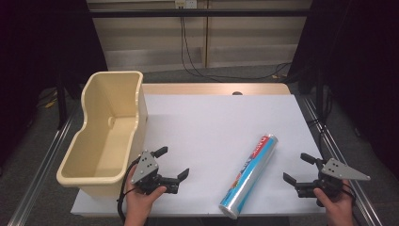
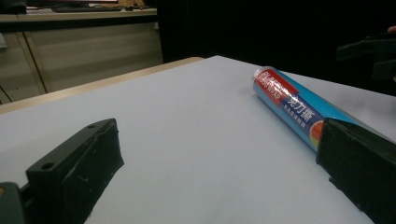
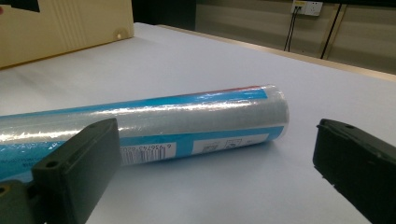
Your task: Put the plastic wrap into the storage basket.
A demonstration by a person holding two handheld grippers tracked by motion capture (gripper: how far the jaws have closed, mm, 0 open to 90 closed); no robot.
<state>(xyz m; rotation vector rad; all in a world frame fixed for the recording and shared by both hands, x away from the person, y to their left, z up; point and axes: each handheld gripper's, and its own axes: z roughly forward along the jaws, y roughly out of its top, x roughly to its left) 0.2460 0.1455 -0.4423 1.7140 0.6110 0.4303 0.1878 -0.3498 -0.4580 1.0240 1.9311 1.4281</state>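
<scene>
A long blue and red roll of plastic wrap lies slantwise on the white table sheet, right of centre. My left gripper rests near the front edge, left of the roll, jaws wide open and empty. In the left gripper view the roll lies ahead to the right, beyond the open jaws. My right gripper sits at the front right, open and empty, pointing toward the roll. In the right gripper view the roll lies crosswise just beyond the jaws, apart from them.
A cream plastic bin, empty, stands at the table's left side, just behind my left gripper. The bin wall appears far off in the right gripper view. The white sheet covers most of the table.
</scene>
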